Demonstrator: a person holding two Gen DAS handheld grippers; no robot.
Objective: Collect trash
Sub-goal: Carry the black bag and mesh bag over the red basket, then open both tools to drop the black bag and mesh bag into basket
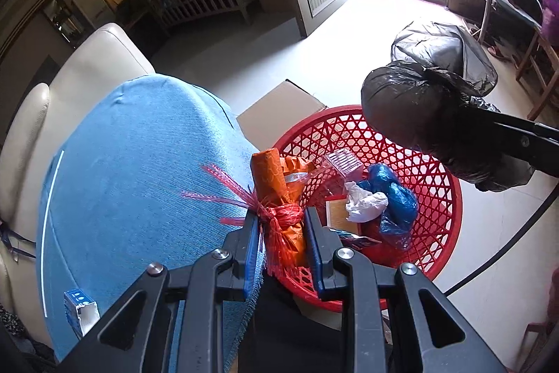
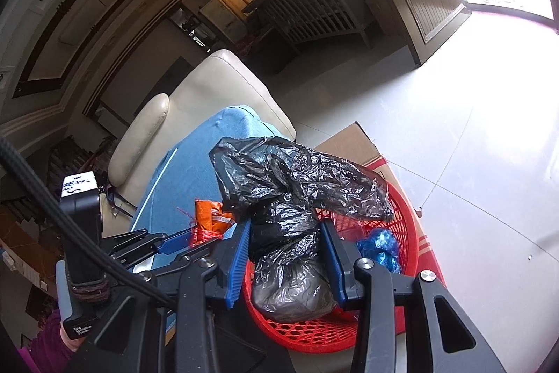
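Observation:
My left gripper (image 1: 282,215) is shut on an orange wrapper bundle (image 1: 276,177) tied with frayed red plastic string (image 1: 279,215), held at the near rim of the red lattice basket (image 1: 436,198). My right gripper (image 2: 285,229) is shut on a crumpled black plastic bag (image 2: 290,184), which hangs over the red basket (image 2: 405,215). From the left wrist view the black bag (image 1: 412,107) hovers above the basket's far right side. Inside the basket lie a blue plastic bag (image 1: 398,198), white crumpled paper (image 1: 363,201) and a clear pink package (image 1: 344,163).
A table under a blue cloth (image 1: 139,170) stands left of the basket, with a small blue-and-white box (image 1: 80,306) near its front. A cardboard box (image 1: 279,114) and a cream sofa (image 1: 87,65) lie behind. Another black bag (image 1: 440,48) sits on the pale tiled floor.

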